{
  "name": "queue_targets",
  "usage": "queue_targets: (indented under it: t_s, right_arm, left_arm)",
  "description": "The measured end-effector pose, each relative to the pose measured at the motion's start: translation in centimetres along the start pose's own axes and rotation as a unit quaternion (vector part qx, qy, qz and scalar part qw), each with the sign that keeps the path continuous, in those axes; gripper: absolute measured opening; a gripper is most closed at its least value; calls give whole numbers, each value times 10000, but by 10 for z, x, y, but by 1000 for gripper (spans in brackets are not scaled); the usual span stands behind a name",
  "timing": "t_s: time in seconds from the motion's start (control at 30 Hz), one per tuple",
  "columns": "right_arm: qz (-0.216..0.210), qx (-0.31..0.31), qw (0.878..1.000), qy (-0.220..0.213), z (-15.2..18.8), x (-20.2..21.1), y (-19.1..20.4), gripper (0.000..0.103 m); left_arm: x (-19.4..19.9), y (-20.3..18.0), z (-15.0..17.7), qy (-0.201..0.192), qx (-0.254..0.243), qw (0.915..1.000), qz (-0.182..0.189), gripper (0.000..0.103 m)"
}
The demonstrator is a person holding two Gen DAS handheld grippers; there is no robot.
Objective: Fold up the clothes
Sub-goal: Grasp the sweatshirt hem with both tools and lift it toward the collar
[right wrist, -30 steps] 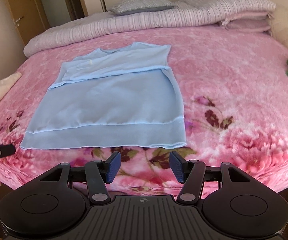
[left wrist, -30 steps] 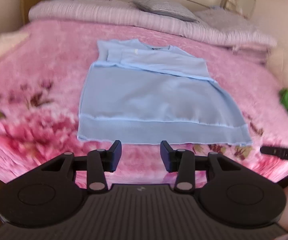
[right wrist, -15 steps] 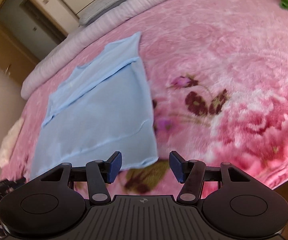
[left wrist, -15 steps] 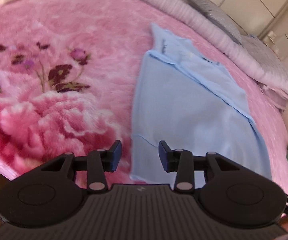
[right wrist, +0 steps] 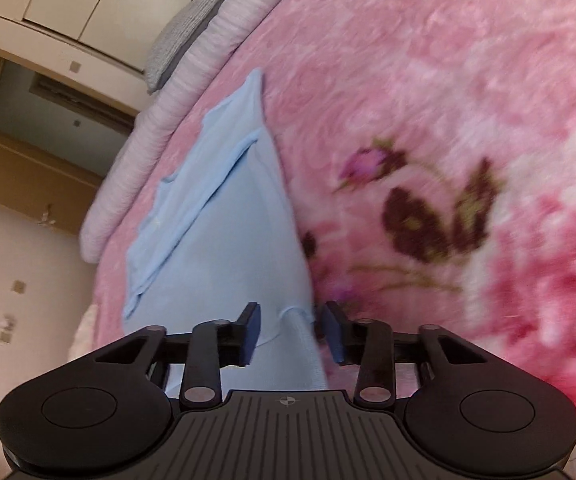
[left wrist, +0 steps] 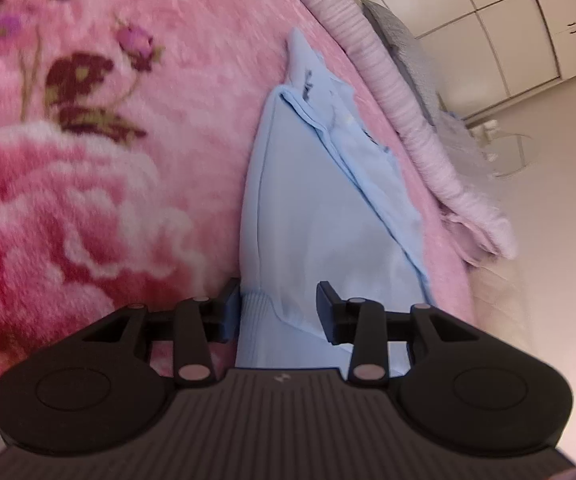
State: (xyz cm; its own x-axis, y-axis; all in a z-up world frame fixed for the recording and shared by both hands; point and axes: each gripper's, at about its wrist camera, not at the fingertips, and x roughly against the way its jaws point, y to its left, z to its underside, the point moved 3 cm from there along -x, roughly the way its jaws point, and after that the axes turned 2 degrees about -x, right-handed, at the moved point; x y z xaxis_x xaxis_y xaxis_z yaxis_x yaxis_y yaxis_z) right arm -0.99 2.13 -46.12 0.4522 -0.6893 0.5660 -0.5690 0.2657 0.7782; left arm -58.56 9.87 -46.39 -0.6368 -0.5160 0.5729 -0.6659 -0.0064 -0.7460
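A light blue sleeveless garment lies flat on a pink floral blanket, its upper part folded down. My left gripper is low at the garment's near left corner. The ribbed hem sits between its jaws, one pad at the cloth's edge, with a gap to the other pad. In the right wrist view the same garment runs away from my right gripper. That gripper straddles the near right hem corner and its jaws are closing, with daylight still on both sides of the cloth.
A folded striped duvet and a grey pillow lie along the head of the bed. White wardrobe doors stand behind. A doorway shows beyond the bed's left side. Blanket stretches wide to the right.
Both grippers have dropped toward the bed and rolled, each arriving at a bottom corner of the garment. The hem now lies between each pair of jaws, and the right jaws have narrowed.
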Motion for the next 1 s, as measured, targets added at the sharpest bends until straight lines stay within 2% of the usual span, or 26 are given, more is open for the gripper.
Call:
queue_targets:
  t_s: [0.07, 0.27, 0.33, 0.37, 0.4, 0.47, 0.63, 0.8, 1.0]
  right_arm:
    - [-71, -23, 10000, 31, 1, -2, -3, 37]
    - [-271, -252, 9993, 62, -1, -3, -12, 37]
    - [-268, -211, 9994, 66, -2, -7, -10, 31]
    - [-252, -195, 9995, 59, -2, -8, -9, 25]
    - [-219, -184, 9996, 44, -2, -8, -8, 21]
    - [-155, -162, 9997, 13, -1, -8, -6, 17]
    - [-74, -3, 9999, -70, 2, 3, 5, 9]
    - [-152, 169, 9995, -224, 6, 34, 22, 8]
    - [-34, 560, 9983, -142, 39, 81, 36, 8]
  left_arm:
    - [0, 4, 1, 22, 46, 10000, 60, 27]
    - [-15, 2, -8, 66, 78, 9999, 125, 24]
    - [-20, -2, -10, 97, -51, 9999, 126, 22]
    - [-22, -2, -10, 123, -77, 9998, 96, 13]
    - [-25, -2, -9, 158, -79, 9998, 51, 10]
    - [-23, 1, -8, 128, 37, 9999, 45, 8]
    - [-6, -6, -1, -59, -1, 10000, -1, 6]
    - [19, -25, 14, -210, -232, 9995, 71, 5]
    - [74, -28, 63, -183, -286, 9993, 125, 5]
